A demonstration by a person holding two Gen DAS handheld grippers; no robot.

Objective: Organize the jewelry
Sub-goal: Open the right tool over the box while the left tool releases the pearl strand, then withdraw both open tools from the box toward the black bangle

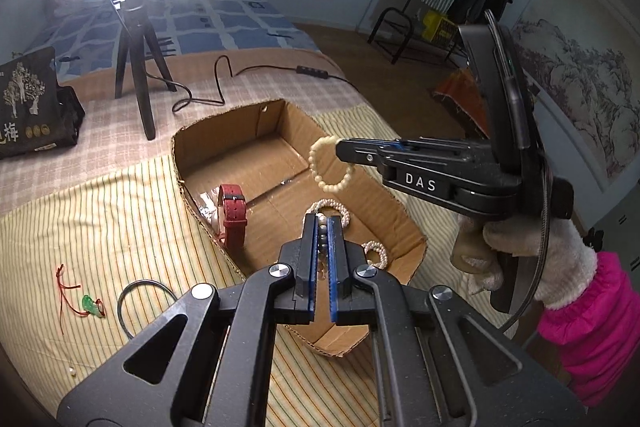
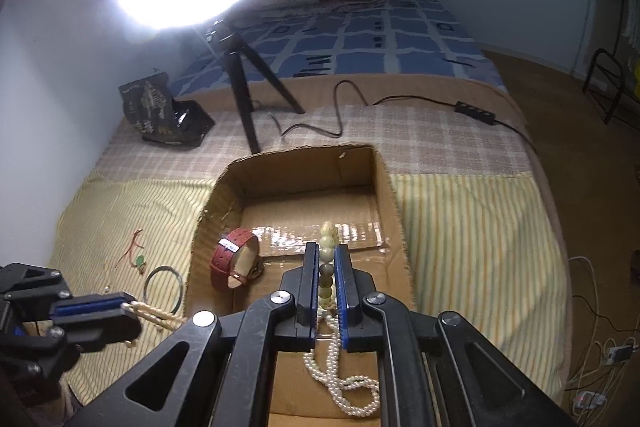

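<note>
Left of the cardboard box (image 1: 240,131), on the striped cloth, a green pendant on a red cord (image 1: 91,303) lies furthest out. A thin dark bangle (image 1: 141,303) lies flat between the pendant and the box. Beyond the box's far left corner stands the black tripod (image 1: 138,67) of the ring light.

Inside the box, against its left wall, a red-strapped watch (image 1: 233,221) stands on edge.

Your left gripper (image 1: 322,225) hangs over the box's near end. Its 2 fingers are drawn narrow and pinch a run of the pearl necklace (image 1: 334,207). The right wrist view shows the same pinch from the side, at the box's near left edge. Loops of the necklace rest on the box floor near the near right corner.

Your right gripper (image 1: 339,149) reaches in from the box's right side and hovers above its interior. Its fingers are closed tight on 1 cream bead bracelet (image 1: 330,166), which dangles as a full loop clear of the floor. In the right wrist view the bracelet (image 2: 327,255) sits edge-on between the blue pads (image 2: 342,279). Your gloved right hand (image 1: 532,247) grips the handle to the right of the box.
</note>
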